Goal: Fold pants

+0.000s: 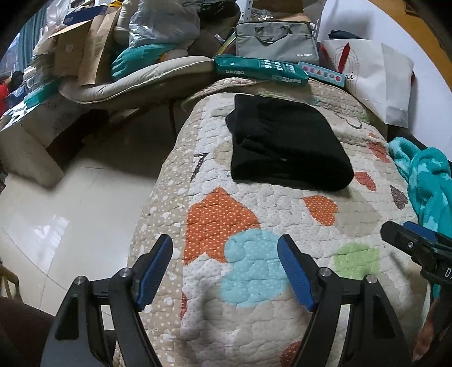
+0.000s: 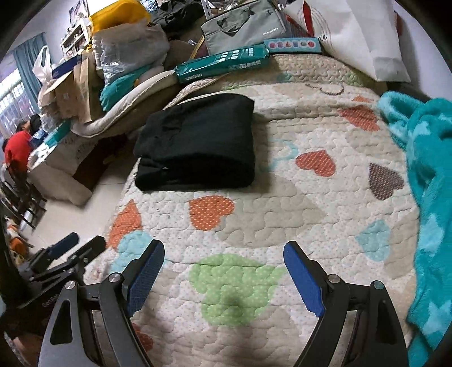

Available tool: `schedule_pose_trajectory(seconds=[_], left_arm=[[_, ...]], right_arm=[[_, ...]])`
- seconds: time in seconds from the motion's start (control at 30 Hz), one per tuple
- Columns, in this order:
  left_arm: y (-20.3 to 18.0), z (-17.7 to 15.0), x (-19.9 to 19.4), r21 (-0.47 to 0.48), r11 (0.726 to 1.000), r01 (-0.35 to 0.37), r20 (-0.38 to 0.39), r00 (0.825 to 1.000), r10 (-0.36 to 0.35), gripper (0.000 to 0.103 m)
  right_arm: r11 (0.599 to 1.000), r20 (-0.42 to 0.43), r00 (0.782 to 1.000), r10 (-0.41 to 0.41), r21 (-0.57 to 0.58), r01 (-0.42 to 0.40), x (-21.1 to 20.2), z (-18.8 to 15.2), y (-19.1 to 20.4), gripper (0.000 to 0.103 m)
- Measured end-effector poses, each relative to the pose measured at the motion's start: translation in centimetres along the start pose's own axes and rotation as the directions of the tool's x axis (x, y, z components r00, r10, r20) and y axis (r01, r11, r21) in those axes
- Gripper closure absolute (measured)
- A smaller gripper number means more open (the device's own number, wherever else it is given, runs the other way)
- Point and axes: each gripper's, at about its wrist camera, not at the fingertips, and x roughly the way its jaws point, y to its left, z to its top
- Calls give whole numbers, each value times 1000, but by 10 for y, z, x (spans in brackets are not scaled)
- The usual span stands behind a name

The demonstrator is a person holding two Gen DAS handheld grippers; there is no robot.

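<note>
The black pants (image 1: 285, 144) lie folded into a compact rectangle on the quilted bed cover (image 1: 254, 214), toward its far left side; they also show in the right wrist view (image 2: 197, 146). My left gripper (image 1: 225, 248) is open and empty, held above the near part of the quilt, well short of the pants. My right gripper (image 2: 224, 255) is open and empty, also over the near quilt, to the right of the left one. The right gripper's tip shows in the left wrist view (image 1: 406, 240), and the left gripper shows in the right wrist view (image 2: 76, 247).
A teal fleece blanket (image 2: 426, 197) lies along the bed's right side. A green package (image 2: 223, 63), a grey laptop bag (image 2: 243, 25) and a white paper bag (image 2: 356, 36) sit at the bed's far end. Tiled floor (image 1: 70, 214) and piled clutter (image 1: 113, 50) are at the left.
</note>
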Motion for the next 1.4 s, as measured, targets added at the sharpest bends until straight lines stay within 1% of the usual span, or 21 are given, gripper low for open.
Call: schedule_pose_trajectory(seconds=[0.03, 0.1, 0.17, 0.2, 0.23, 0.3, 0.37, 0.4, 0.43, 0.47, 0.5, 0.53, 0.57, 0.63, 0.7, 0.83, 1.0, 1.13, 1.4], left_arm=[[1, 0, 2, -3, 1000, -8, -4, 1000, 8, 27], [2, -1, 4, -5, 1000, -16, -8, 1000, 16, 27], [4, -1, 7, -8, 1000, -27, -17, 999, 27, 27], [5, -1, 7, -9, 999, -30, -18, 999, 30, 27], [6, -1, 8, -13, 999, -35, -20, 999, 34, 27], [11, -1, 10, -32, 998, -45, -25, 999, 45, 27], [15, 1, 11, -49, 998, -35, -28, 999, 34, 27], [15, 1, 11, -51, 998, -32, -25, 999, 31, 27], [14, 1, 10, -46, 998, -33, -19, 999, 33, 27], [12, 0, 8, -31, 999, -42, -8, 999, 42, 27], [10, 0, 7, -19, 999, -50, 0, 999, 50, 27], [8, -1, 5, -6, 998, -63, 13, 998, 63, 27], [6, -1, 5, -2, 997, -71, 17, 997, 71, 27], [5, -1, 6, 3, 996, -87, 15, 996, 87, 27], [5, -1, 8, 5, 995, -100, 8, 995, 100, 27], [6, -2, 7, -3, 995, -100, 4, 995, 100, 27], [5, -2, 10, -13, 997, -77, -16, 997, 77, 27], [1, -4, 12, 0, 998, -61, -29, 998, 61, 27], [-8, -7, 14, 35, 998, -44, -41, 998, 46, 27]], right_arm=[[1000, 4, 1000, -18, -7, 18, 0, 0, 1, 13], [996, 17, 997, -79, -33, 79, -1, -1, 3, 13], [984, 23, 987, -160, -80, 161, 0, -2, 7, 13], [977, 26, 983, -184, -102, 186, -1, -4, 9, 13], [975, 34, 982, -184, -119, 187, -4, -5, 11, 13], [985, 39, 994, -103, -135, 107, -13, -9, 18, 13], [985, 24, 1000, -2, -172, 6, -21, -12, 31, 13], [981, 20, 1000, 7, -195, -3, -21, -13, 35, 13], [977, 21, 1000, -18, -213, 22, -18, -13, 36, 13], [976, 20, 997, -68, -204, 71, -13, -11, 31, 13], [978, 14, 994, -109, -179, 110, -9, -11, 23, 13], [982, 2, 991, -137, -129, 136, -6, -10, 11, 13], [989, -3, 992, -129, -79, 128, -6, -9, 0, 13], [994, 2, 995, -103, -37, 103, -9, -8, -8, 13], [994, 14, 995, -101, -51, 101, -11, -8, -3, 12], [984, 24, 989, -143, -106, 145, -4, -15, 12, 12], [983, 23, 989, -147, -105, 149, -1, -18, 14, 12], [980, 44, 986, -162, -109, 166, 0, -18, 14, 12], [980, 41, 983, -179, -74, 182, 2, -16, 7, 11]])
